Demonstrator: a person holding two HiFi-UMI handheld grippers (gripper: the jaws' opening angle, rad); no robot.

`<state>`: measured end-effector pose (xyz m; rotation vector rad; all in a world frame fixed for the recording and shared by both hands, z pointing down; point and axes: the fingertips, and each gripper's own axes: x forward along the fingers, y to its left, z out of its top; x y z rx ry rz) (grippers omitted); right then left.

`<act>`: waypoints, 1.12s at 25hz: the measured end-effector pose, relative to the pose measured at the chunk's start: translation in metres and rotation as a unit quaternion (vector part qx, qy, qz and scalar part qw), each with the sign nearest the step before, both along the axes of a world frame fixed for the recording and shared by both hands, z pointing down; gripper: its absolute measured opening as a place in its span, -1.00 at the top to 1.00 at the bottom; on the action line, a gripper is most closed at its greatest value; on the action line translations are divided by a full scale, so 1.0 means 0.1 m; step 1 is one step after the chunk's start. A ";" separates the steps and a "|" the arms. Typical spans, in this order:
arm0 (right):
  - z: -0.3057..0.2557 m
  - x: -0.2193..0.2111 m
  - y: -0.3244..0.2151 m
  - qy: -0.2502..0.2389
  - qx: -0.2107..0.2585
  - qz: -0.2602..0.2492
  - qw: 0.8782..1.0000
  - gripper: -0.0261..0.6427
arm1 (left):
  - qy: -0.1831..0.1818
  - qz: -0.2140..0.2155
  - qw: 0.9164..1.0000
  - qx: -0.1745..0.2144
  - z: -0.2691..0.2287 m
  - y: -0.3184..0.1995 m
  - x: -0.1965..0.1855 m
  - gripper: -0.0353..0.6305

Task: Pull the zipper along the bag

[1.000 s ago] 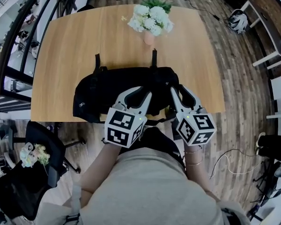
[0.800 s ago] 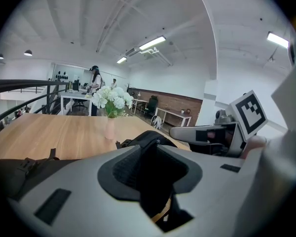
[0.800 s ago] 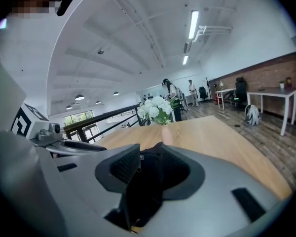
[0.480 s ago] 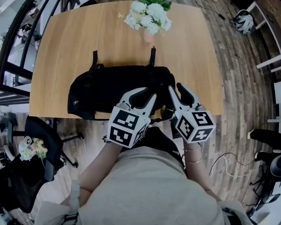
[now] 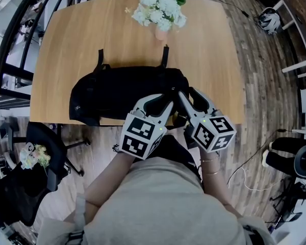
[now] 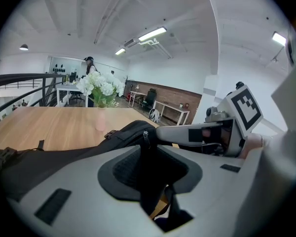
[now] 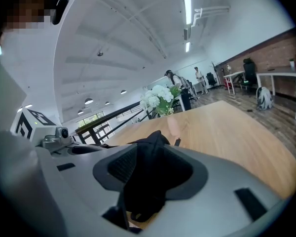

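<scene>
Head view, both grippers at the work. I have the left gripper (image 5: 162,97) and right gripper (image 5: 187,93) side by side, tips nearly meeting, over the right end of the black bag (image 5: 117,93).

Surroundings: a pink vase (image 5: 161,33) stands just beyond the bag's two carry straps (image 5: 166,55), apart from the bag. In the left gripper view the right gripper's finger crosses directly ahead of my left jaws. An office chair (image 5: 46,157) sits off the table's near left corner and a dark railing (image 5: 20,40) runs along its left side.

Containers: the vase holds white flowers (image 5: 160,9). I cannot see inside the bag.

Room: the bag lies along the near edge of the wooden table (image 5: 81,45). The far half is bare apart from the vase.

Claws: the left jaws stand apart, with bag fabric in the gap and the zipper pull (image 6: 145,136) at their mouth. The right jaws have just been opening and stand wide, with a fold of the bag's end between them.
</scene>
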<state>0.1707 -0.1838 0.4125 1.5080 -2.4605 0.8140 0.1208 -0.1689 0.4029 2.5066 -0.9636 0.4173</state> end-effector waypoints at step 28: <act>0.13 0.07 -0.03 -0.026 -0.018 -0.009 0.999 0.67 | -0.017 -0.021 1.000 0.002 0.22 -0.34 0.16 0.59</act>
